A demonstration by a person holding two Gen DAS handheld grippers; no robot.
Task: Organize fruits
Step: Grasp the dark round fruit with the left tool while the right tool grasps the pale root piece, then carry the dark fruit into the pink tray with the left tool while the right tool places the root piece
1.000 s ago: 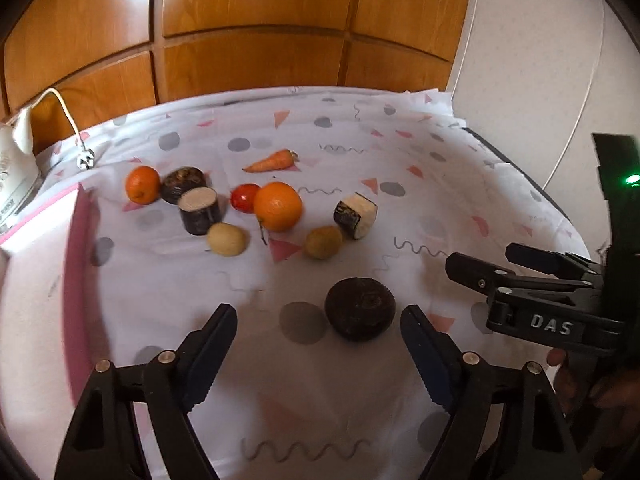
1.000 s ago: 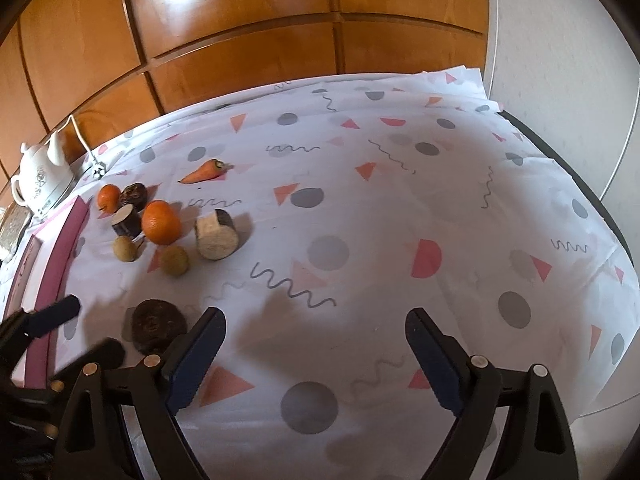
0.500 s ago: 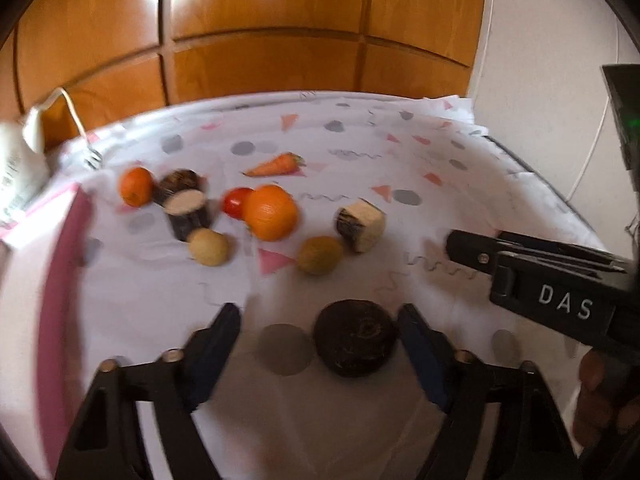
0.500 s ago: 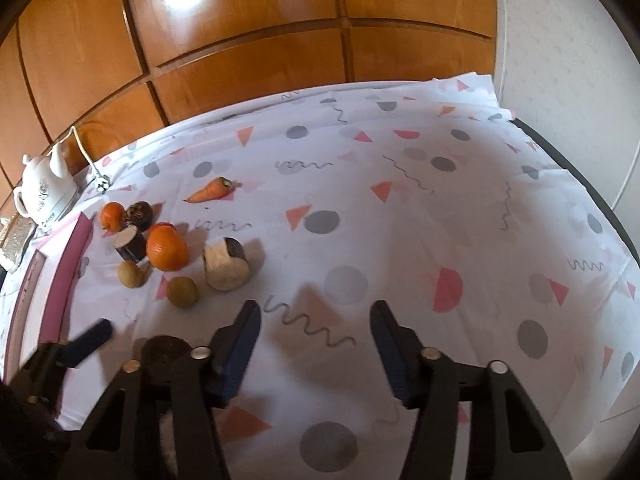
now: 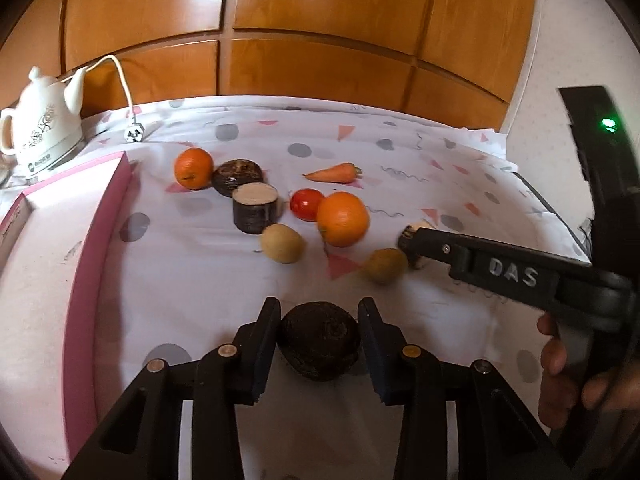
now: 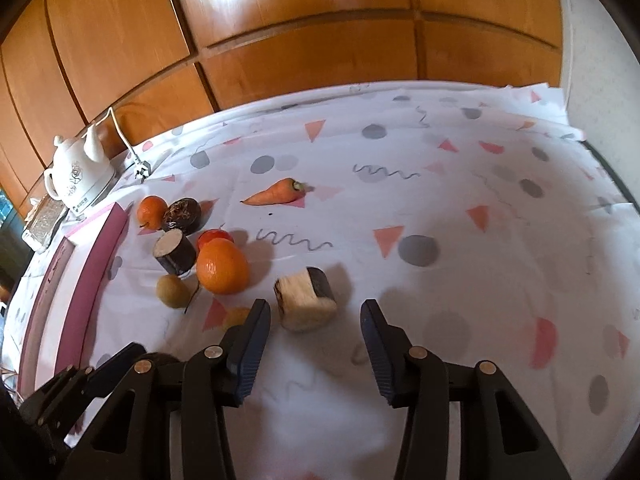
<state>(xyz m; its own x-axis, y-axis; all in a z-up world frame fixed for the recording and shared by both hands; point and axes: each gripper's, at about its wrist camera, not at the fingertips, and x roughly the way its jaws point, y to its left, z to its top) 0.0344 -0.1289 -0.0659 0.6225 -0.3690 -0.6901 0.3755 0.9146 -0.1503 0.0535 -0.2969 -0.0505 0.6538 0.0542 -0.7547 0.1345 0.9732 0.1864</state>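
Note:
My left gripper (image 5: 318, 316) is closed on a dark round fruit (image 5: 320, 346) resting on the patterned cloth; both pads touch its sides. My right gripper (image 6: 314, 322) is open, its fingers on either side of the near end of a cut dark-skinned piece with a pale face (image 6: 306, 298), not touching it. It also shows in the left wrist view (image 5: 416, 240), reaching in from the right. Beyond lie a large orange (image 5: 342, 219), a tomato (image 5: 306, 204), two brownish kiwi-like fruits (image 5: 281, 243) (image 5: 386, 266), another cut dark piece (image 5: 256, 208), a dark round fruit (image 5: 237, 176), a small orange (image 5: 193, 168) and a carrot (image 5: 334, 173).
A pink-edged white box (image 5: 48, 240) lies at the left. A white electric kettle (image 5: 40, 128) with cord and plug (image 5: 135, 133) stands at the back left. Wooden panels (image 5: 320, 40) back the table; the table edge and a white wall (image 6: 600, 60) are at the right.
My left gripper moved forward and closed around the dark round fruit. My right gripper narrowed and moved forward-left until its fingers flank the cut pale-faced piece.

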